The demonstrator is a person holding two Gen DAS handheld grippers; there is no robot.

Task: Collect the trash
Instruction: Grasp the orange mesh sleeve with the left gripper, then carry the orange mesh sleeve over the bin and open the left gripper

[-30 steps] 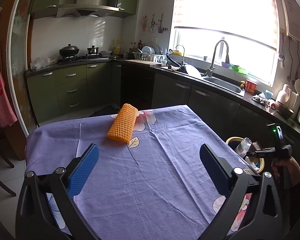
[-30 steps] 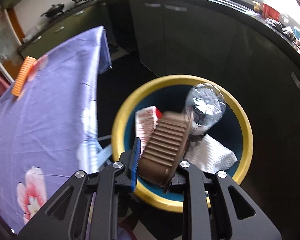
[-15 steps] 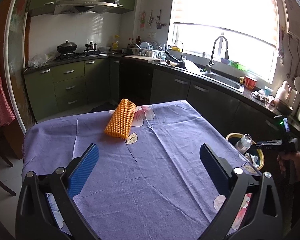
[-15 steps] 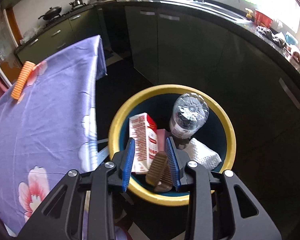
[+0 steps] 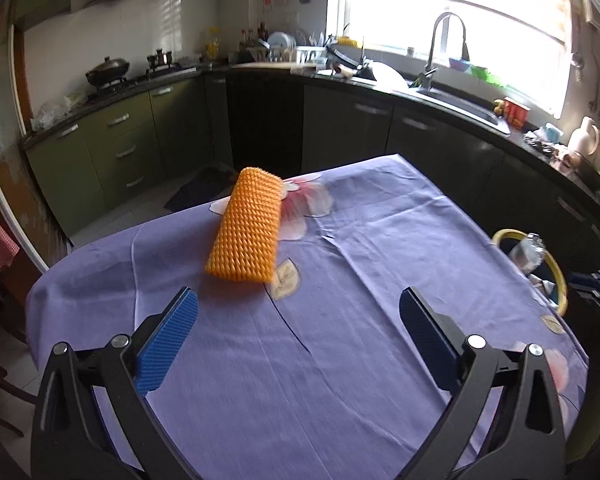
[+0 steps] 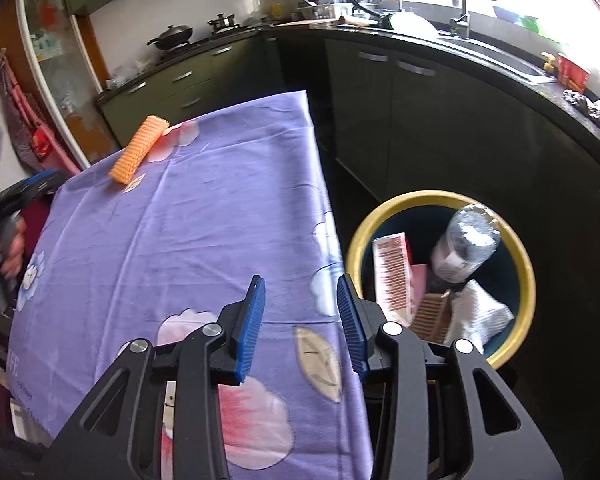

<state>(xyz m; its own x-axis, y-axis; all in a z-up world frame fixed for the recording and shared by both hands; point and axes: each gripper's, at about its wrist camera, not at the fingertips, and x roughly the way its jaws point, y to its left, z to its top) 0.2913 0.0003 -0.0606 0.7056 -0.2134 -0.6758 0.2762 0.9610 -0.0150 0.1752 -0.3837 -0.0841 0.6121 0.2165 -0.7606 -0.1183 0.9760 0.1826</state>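
An orange foam net sleeve [image 5: 246,230] lies on the purple flowered tablecloth [image 5: 340,360], toward its far side; it also shows small as the orange sleeve [image 6: 139,149] in the right wrist view. My left gripper [image 5: 298,300] hangs wide open just short of it, nothing between its pads. My right gripper [image 6: 301,285] hovers over the table's right edge, jaws opening and empty. Beside the table stands a yellow-rimmed bin [image 6: 530,280] holding a brown ridged tray [image 6: 430,316], a plastic bottle [image 6: 468,240], a red-and-white carton [image 6: 392,272] and a white tissue [image 6: 480,312].
Dark kitchen cabinets [image 6: 440,120] and a counter with a sink run behind and right of the bin. A stove with pots [image 5: 108,70] is at the back left. A hand on the left gripper's handle [image 6: 4,248] shows at the table's left side.
My right gripper let the brown tray fall into the bin, then rose and swung left over the table edge. My left gripper moved forward, closer to the orange sleeve.
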